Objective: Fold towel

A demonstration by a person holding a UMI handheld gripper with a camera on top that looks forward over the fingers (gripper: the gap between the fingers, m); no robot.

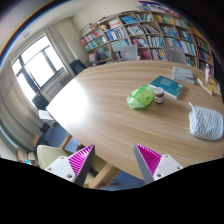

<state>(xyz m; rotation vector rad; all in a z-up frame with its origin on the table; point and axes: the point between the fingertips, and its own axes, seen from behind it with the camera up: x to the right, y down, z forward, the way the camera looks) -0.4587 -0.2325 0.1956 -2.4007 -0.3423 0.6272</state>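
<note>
Evidently nothing is being folded yet: the tongs (113,160) are hovering wide apart and empty above the near edge of the tabletop (95,105). What is probably the towel (205,122) is lying crumpled well beyond them, past the right finger, so the approach, grasp and folding all appear left to do.

Tool (115,160) open above table (100,110); towel (206,122) beyond.

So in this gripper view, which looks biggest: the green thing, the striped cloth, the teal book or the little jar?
Largest to smallest, as they appear:
1. Striped cloth
2. Green thing
3. Teal book
4. Jar
Cloth and green thing look close in size, and the cloth may sit nearer the camera, so that order is unsure. Gripper fingers are open.
</note>
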